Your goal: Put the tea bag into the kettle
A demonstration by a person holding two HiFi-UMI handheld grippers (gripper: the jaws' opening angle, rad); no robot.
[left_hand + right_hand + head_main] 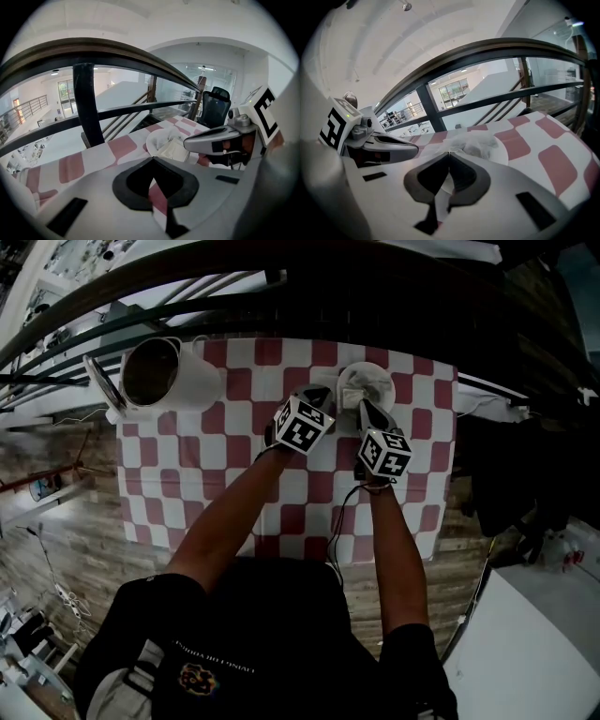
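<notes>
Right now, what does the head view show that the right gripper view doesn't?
Head view only: the kettle, lid open, at the far left corner of the checked cloth, and the person's arms. Right gripper view only: the right gripper with jaws pinched on the tea bag. Both: the plate, the left gripper, that cloth.

the tablecloth [225, 474] has a check pattern of dull red and white squares. the kettle [199, 381] is white outside and dark inside. the plate [151, 140] is white, and the tea bag [174, 151] on it is pale cream. the left gripper [152, 159] and the right gripper [449, 152] are light grey with black pads [123, 186]. their cubes [303, 424] carry black and white square markers. the floor [56, 549] is brown, with a wood grain. the railing [86, 103] is dark. the person's shirt [272, 615] is black.
</notes>
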